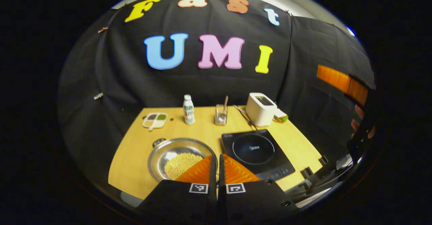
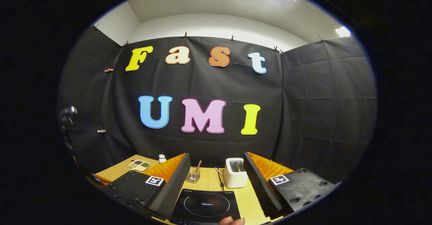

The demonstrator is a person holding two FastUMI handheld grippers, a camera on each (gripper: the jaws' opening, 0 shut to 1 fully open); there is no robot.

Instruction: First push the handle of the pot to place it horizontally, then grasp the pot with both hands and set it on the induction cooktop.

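Cooktop (image 1: 257,152) logo seemingly "Midea", left gripper (image 1: 217,166) fingers closed empty, right gripper (image 2: 216,181) fingers wide apart

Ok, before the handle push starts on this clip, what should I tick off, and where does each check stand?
1. Pot on the table, left of the induction cooktop: ok.
2. Pot handle reachable, pointing away at the far rim: ok.
3. Cooktop surface bare: ok.
4. Left gripper jaws closed for pushing: ok.
5. Right gripper jaws wide apart, holding nothing: ok.
6. Whether the pot's contents will stay put: cannot tell.
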